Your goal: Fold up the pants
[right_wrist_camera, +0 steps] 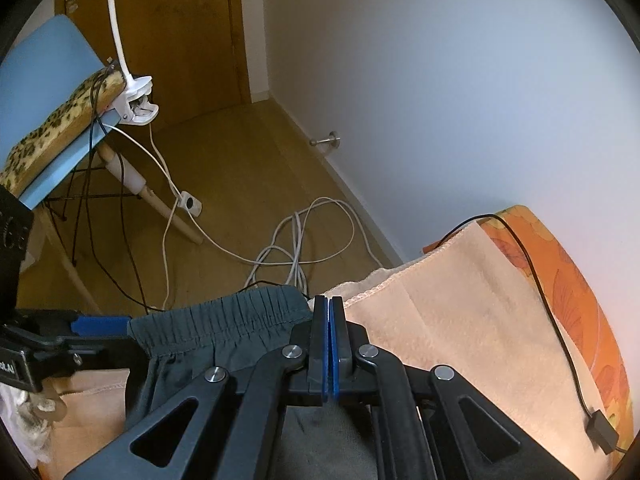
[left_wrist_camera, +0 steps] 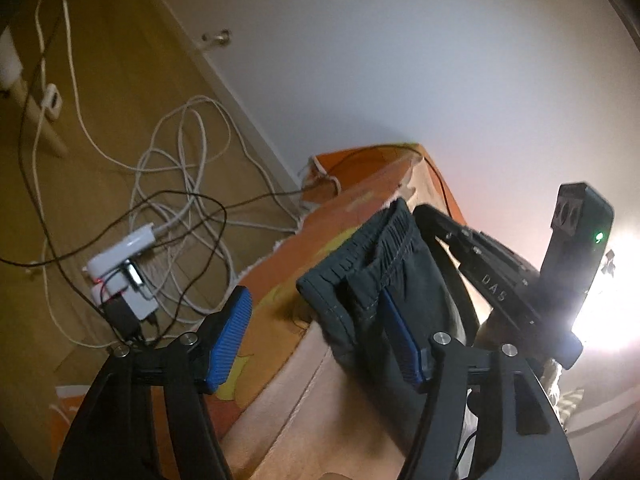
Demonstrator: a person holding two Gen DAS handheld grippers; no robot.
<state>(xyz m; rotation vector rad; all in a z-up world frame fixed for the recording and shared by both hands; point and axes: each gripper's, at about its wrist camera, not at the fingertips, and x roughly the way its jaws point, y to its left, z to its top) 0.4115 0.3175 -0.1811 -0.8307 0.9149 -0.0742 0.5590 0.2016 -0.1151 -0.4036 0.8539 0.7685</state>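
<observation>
Pants, dark with an elastic waistband, are hanging over the edge of a bed covered in a peach blanket and an orange sheet. Working left to right: the left gripper is standing with its jaws wide, one blue pad free in the air, the other lying against the cloth near the waistband without pinching it. The right gripper is closing its jaws fully at the waistband's other end; whether cloth is caught between them I cannot tell. Judging by this, the step in hand is taking the waistband at both corners. Next, the left jaws are needing to close on the hem before lifting.
</observation>
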